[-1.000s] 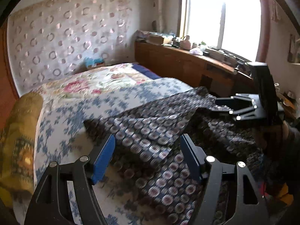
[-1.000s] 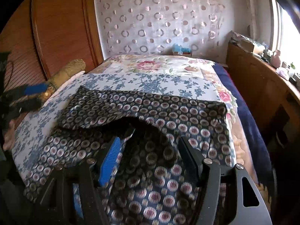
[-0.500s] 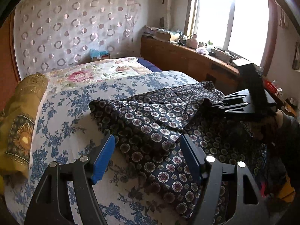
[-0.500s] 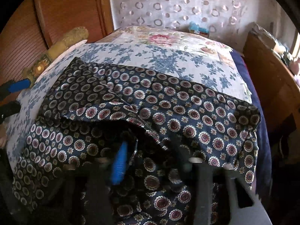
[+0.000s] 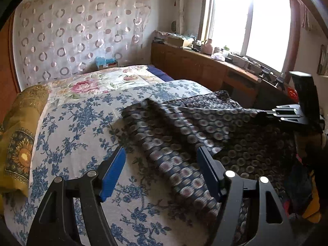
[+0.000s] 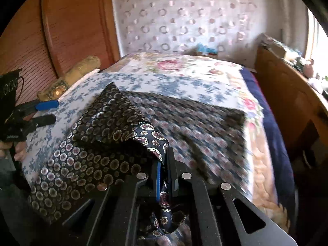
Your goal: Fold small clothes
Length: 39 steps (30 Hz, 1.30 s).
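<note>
Risk, left wrist view: left gripper (image 5: 161, 172) hangs spread and empty above the blue-flowered bedspread (image 5: 78, 123); the dark navy medallion-print garment (image 5: 205, 127), half-lifted, could drag and bunch unanchored; right wrist view: right gripper (image 6: 166, 164) has just been closing, fingers clenched on a thin fold of cloth; slip likely.

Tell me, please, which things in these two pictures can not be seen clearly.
- Patterned garment: right wrist view, far half motion-blurred; near edge hidden behind right gripper.
- Garment type: undecidable, bunched.
- Left gripper: right wrist view, body cut by the left edge.
- Windowsill items: left wrist view, too small, backlit.
</note>
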Tool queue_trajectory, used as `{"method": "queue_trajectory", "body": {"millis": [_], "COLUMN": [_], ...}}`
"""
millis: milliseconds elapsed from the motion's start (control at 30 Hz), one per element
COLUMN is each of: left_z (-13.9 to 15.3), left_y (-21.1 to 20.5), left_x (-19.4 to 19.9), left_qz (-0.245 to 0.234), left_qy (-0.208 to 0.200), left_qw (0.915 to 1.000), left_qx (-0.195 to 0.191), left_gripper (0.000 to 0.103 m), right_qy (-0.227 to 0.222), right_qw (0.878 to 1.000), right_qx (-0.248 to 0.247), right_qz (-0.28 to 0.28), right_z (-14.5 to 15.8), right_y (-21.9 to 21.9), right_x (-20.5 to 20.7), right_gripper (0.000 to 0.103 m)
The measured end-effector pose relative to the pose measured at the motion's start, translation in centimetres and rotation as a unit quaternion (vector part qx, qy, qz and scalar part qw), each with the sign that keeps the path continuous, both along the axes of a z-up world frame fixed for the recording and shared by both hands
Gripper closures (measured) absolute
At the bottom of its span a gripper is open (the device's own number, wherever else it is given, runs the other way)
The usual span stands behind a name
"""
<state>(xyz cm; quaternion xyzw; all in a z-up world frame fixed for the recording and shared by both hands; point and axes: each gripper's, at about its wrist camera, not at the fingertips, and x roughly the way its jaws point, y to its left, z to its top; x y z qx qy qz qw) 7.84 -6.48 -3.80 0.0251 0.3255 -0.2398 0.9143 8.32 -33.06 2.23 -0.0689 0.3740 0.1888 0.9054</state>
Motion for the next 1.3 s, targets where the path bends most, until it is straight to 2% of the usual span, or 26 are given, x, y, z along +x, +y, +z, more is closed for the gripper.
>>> {"method": "queue_trajectory", "body": {"millis": [200, 300, 367, 433, 533, 733, 1067, 1200, 1300], "left_z": [0.4, 0.3, 0.1, -0.1, -0.3, -0.5, -0.8, -1.1, -1.2], "left_y": [-0.5, -0.5, -0.5, -0.4, -0.5, -0.5, -0.6, -0.8, -1.0], "left_x": [-0.1, 0.1, 0.2, 0.2, 0.1, -0.1, -0.5, -0.5, -0.6], "left_qz": [0.005, 0.011, 0.014, 0.017, 0.017, 0.015, 0.011, 0.006, 0.004], "left_qy": [-0.007, -0.005, -0.003, -0.001, 0.002, 0.006, 0.01, 0.015, 0.017], "left_qw": [1.0, 0.9999, 0.9999, 0.9998, 0.9998, 0.9999, 0.9999, 0.9999, 0.9998], "left_qx": [0.002, 0.005, 0.007, 0.009, 0.006, 0.005, 0.002, 0.002, 0.003], "left_gripper": [0.03, 0.03, 0.03, 0.03, 0.03, 0.03, 0.03, 0.03, 0.03], "right_qy": [0.013, 0.009, -0.005, -0.021, -0.038, -0.028, 0.028, 0.045, 0.048], "right_qw": [0.998, 0.999, 0.999, 0.999, 0.999, 0.999, 0.993, 0.989, 0.988], "right_qx": [-0.018, -0.002, 0.0, 0.003, 0.003, -0.005, -0.045, -0.061, -0.082], "right_qz": [-0.05, -0.052, -0.052, -0.05, -0.037, 0.019, 0.103, 0.125, 0.12], "right_z": [-1.1, -1.1, -0.3, 0.5, 1.3, 1.1, -2.4, -4.3, -5.1], "right_y": [-3.2, -3.4, -3.1, -3.3, -2.3, 2.0, 9.5, 11.2, 11.5], "right_x": [-2.6, -3.0, -3.3, -4.0, -4.4, -3.2, 0.8, 2.9, 4.0], "right_gripper": [0.098, 0.091, 0.08, 0.063, 0.05, 0.049, 0.049, 0.049, 0.049]}}
